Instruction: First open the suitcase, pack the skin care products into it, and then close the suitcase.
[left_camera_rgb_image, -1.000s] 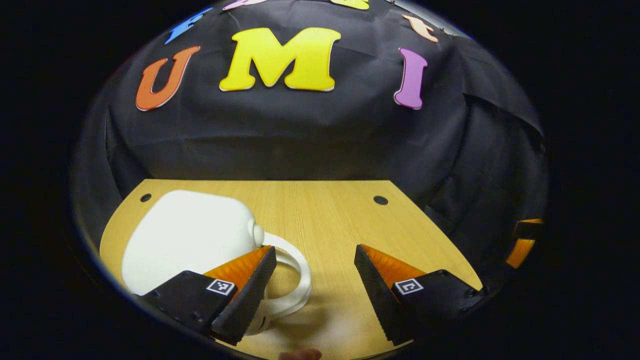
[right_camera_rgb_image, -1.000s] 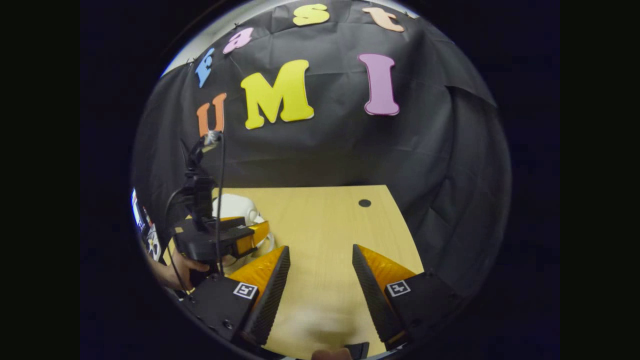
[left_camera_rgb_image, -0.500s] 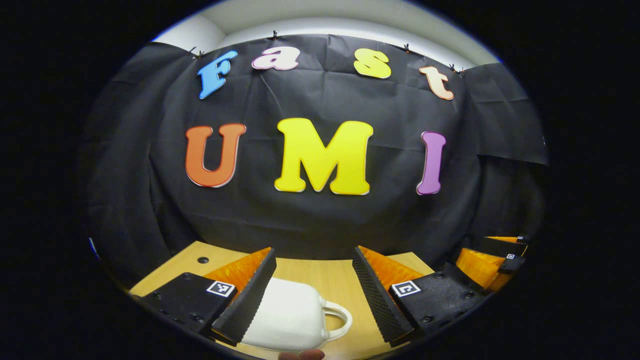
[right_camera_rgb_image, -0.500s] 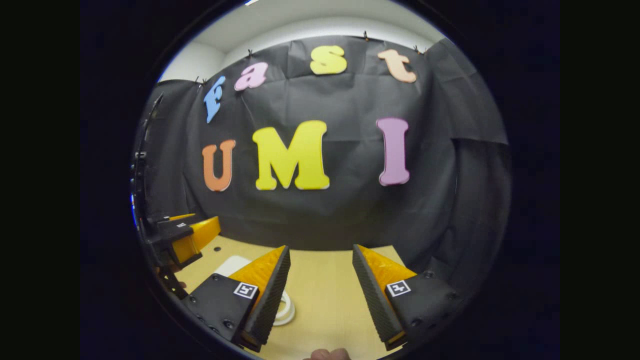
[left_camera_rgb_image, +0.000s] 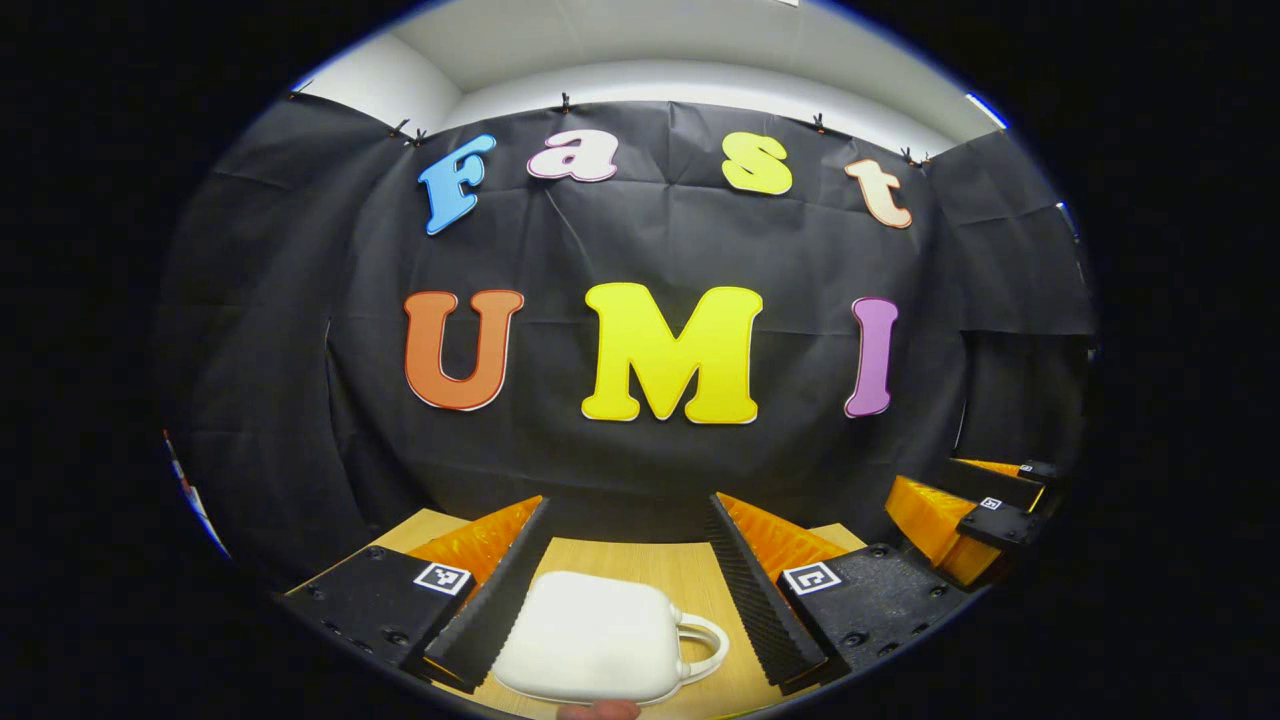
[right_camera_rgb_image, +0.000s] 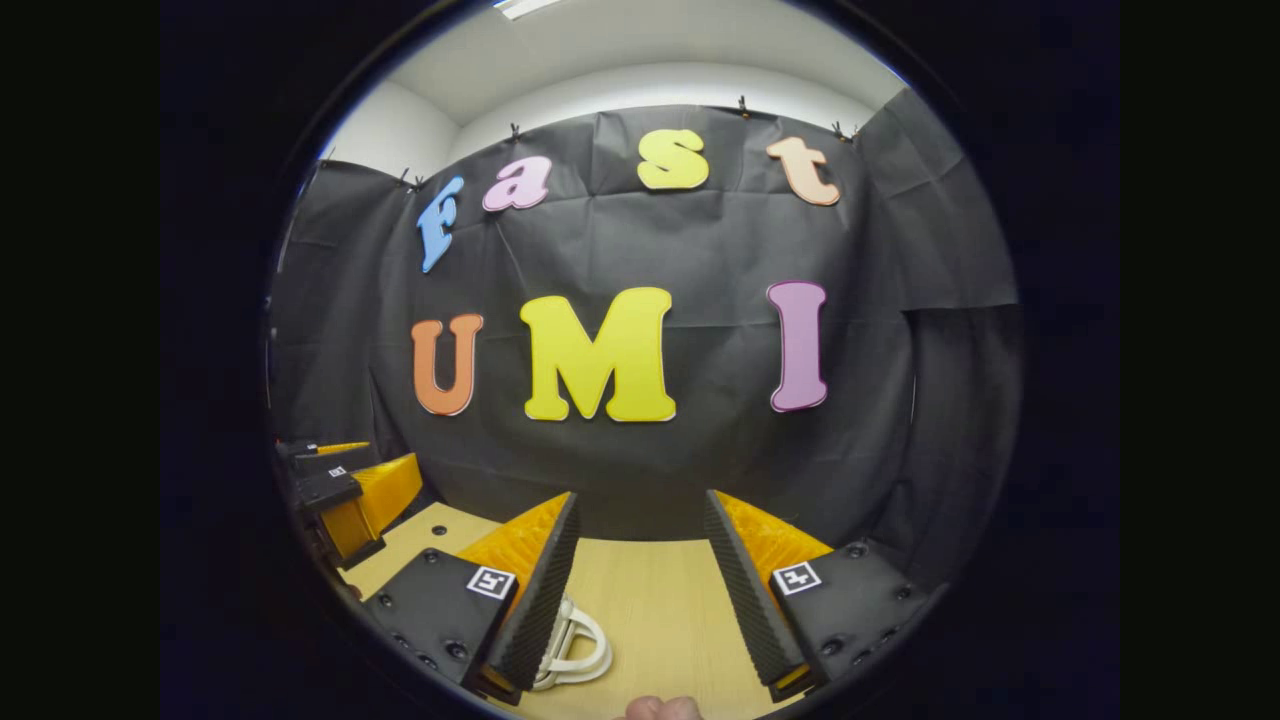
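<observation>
A small white suitcase (left_camera_rgb_image: 590, 635) lies shut on the wooden table (left_camera_rgb_image: 690, 575), its loop handle (left_camera_rgb_image: 707, 645) pointing right. My left gripper (left_camera_rgb_image: 627, 510) is open above and behind it, so the case sits low between its fingers without touching them. In the right gripper view the handle (right_camera_rgb_image: 577, 645) peeks out beside the left finger of my right gripper (right_camera_rgb_image: 641, 500), which is open with nothing in it. Each gripper appears off to the side in the other's view: the right gripper (left_camera_rgb_image: 950, 495) and the left gripper (right_camera_rgb_image: 362, 475).
The black cloth wall (left_camera_rgb_image: 640, 460) closes off the back and sides of the table (right_camera_rgb_image: 650, 600). A fingertip (left_camera_rgb_image: 598, 710) of the holding hand shows at the bottom edge of each view.
Both grippers have lifted and tilted up and back from the table. The suitcase, large at the left before, now sits small and low between the left gripper's fingers.
</observation>
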